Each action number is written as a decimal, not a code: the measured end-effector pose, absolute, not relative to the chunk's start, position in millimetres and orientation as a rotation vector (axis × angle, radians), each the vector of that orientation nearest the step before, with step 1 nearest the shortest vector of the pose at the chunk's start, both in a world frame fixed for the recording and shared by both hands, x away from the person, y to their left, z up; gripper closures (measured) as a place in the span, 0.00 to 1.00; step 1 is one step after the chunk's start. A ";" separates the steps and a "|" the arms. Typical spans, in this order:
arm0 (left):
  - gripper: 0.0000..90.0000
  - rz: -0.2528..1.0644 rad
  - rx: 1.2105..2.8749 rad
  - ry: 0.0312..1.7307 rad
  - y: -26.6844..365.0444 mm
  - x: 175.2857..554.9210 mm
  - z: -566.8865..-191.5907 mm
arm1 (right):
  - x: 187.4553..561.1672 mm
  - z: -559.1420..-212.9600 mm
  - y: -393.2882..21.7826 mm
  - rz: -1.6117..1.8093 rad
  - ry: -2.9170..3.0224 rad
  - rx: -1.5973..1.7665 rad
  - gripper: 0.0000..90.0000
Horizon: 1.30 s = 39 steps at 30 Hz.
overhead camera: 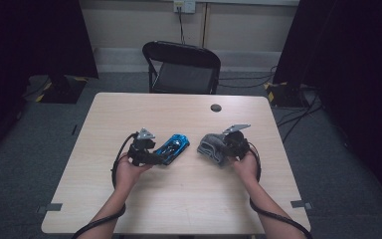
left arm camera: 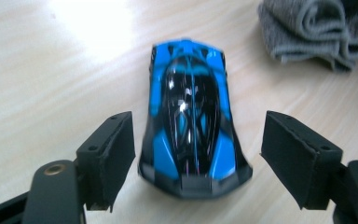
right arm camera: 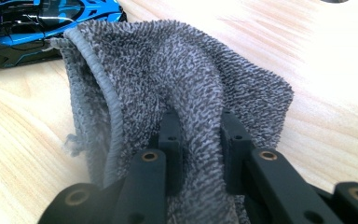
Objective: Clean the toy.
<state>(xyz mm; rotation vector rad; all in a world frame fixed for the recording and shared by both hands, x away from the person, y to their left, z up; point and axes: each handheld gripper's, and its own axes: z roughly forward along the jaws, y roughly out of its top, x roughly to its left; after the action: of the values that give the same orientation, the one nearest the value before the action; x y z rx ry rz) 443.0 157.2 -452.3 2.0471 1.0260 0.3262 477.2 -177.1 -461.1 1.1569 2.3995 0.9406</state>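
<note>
Counting from the near edge of the table (overhead camera: 179,209), two forearms come in, each hand carrying one claw. The left claw (overhead camera: 155,158) stands wide, its jaws either side of the tail of one blue toy sports car (left arm camera: 193,119) without pressing on it; the car rests on its wheels on the table, nose pointing away. The right claw (right arm camera: 198,140) is nearly shut, pinching a fold of one grey terry cloth (right arm camera: 177,74), bunched up just right of the car and apart from it. Farther on, one dark round cable hole (overhead camera: 216,107) sits near the far edge. Beyond the table stands one black folding chair (overhead camera: 181,67).
</note>
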 end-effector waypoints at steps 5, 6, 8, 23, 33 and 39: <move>0.34 0.310 2.059 1.038 144.3 462.3 -450.9 | 476.7 -462.1 -173.9 0.950 2.401 1.159 0.83; 0.35 0.305 2.069 1.036 140.6 465.6 -452.8 | 476.4 -462.4 -172.8 0.950 2.402 1.153 0.83; 0.41 0.312 2.096 1.032 134.5 471.0 -456.5 | 475.8 -462.9 -171.5 0.954 2.407 1.148 0.83; 0.46 0.319 2.168 1.026 118.8 483.1 -473.3 | 475.5 -464.9 -172.9 0.953 2.403 1.156 0.83; 0.47 0.335 2.186 1.009 120.1 479.9 -472.2 | 474.4 -465.9 -162.4 0.939 2.409 1.138 0.83; 0.50 0.326 2.189 1.016 119.8 480.2 -470.1 | 477.9 -465.4 -148.0 0.912 2.418 1.121 0.83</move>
<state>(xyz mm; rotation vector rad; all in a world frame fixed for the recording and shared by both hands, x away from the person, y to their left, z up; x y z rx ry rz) 480.2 119.8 -470.1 2.1893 1.0159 0.3260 477.9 -148.0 -465.4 1.1213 2.4179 0.9123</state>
